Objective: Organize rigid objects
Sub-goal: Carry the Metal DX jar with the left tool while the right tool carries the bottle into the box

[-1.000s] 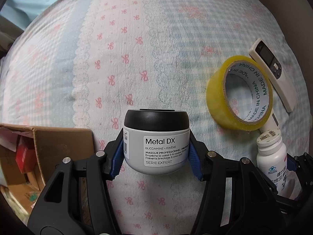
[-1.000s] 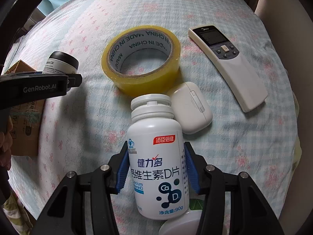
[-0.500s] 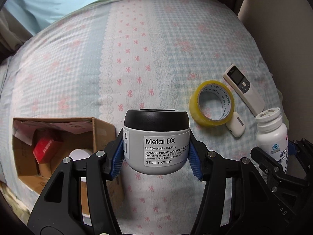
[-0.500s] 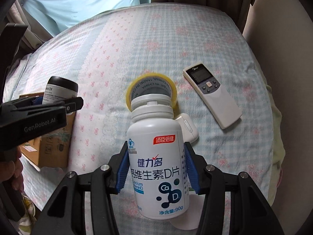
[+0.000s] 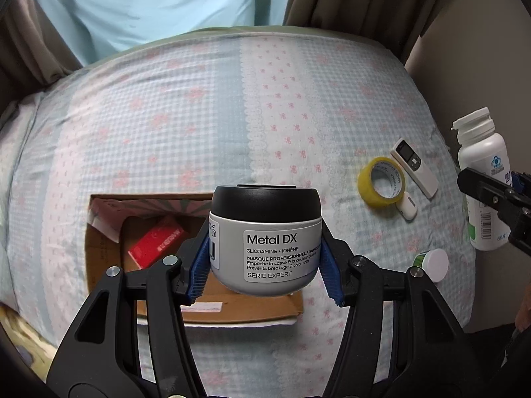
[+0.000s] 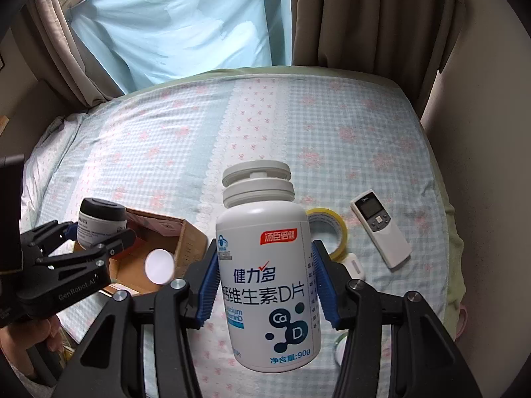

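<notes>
My left gripper (image 5: 265,258) is shut on a grey Metal DX jar (image 5: 265,238) with a black lid, held high over the open cardboard box (image 5: 109,265). The box holds a red packet (image 5: 156,242) and a white round thing (image 6: 159,265). My right gripper (image 6: 265,278) is shut on a white vitamin bottle (image 6: 265,265), held well above the bed; the bottle also shows in the left wrist view (image 5: 481,182). The jar and left gripper (image 6: 96,229) show at the left of the right wrist view.
On the checked bedspread (image 5: 199,116) lie a yellow tape roll (image 5: 381,182), a white remote (image 5: 415,165), a white earbud case (image 5: 408,207) and a small white-lidded jar (image 5: 434,263). Curtains and a wall stand behind and to the right of the bed.
Both grippers have risen and pulled back from the bed with their loads. The box has come fully into view under the jar; the tape and remote look smaller.
</notes>
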A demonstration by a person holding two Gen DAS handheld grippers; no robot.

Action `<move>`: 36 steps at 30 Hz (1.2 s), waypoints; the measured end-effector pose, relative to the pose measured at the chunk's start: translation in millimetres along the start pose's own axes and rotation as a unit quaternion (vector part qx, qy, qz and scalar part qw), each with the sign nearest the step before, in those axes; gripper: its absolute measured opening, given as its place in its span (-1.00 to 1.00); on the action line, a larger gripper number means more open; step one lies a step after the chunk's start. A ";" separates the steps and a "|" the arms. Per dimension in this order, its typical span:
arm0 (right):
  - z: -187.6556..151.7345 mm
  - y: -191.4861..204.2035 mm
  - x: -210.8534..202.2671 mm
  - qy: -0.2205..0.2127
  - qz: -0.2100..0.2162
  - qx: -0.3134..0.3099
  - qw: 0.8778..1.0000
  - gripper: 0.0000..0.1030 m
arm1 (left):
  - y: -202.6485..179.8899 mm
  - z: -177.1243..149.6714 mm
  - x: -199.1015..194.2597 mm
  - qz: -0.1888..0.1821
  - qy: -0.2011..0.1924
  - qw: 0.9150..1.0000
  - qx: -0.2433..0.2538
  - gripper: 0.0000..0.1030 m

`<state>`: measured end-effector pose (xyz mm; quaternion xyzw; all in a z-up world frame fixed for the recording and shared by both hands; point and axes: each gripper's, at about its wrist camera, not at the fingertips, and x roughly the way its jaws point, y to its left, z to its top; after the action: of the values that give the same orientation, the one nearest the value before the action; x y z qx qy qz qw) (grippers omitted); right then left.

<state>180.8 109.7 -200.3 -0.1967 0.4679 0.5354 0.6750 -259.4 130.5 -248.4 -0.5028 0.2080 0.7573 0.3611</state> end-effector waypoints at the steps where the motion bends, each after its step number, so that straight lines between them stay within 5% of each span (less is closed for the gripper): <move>1: 1.0 11.2 -1.7 -0.001 0.001 0.004 1.000 -0.07 | 12.8 -3.3 -3.0 0.000 0.002 1.000 0.001 0.03; 16: 16.8 157.3 29.2 0.027 0.055 0.073 0.995 -0.07 | 187.6 -30.6 -11.5 0.016 0.020 1.000 -0.006 0.03; 23: 21.5 189.6 55.7 0.039 0.054 0.088 0.994 -0.07 | 212.6 -30.4 17.4 0.003 0.023 1.000 0.012 0.03; 36: -8.0 201.7 171.1 0.114 0.079 0.158 0.978 -0.07 | 213.4 -56.6 100.2 0.001 0.056 0.998 0.021 0.03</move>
<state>-7.4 266.1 -300.9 -0.1097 0.6346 0.4802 0.5955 -409.5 -13.2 -373.1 -0.5362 0.2443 0.7238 0.3591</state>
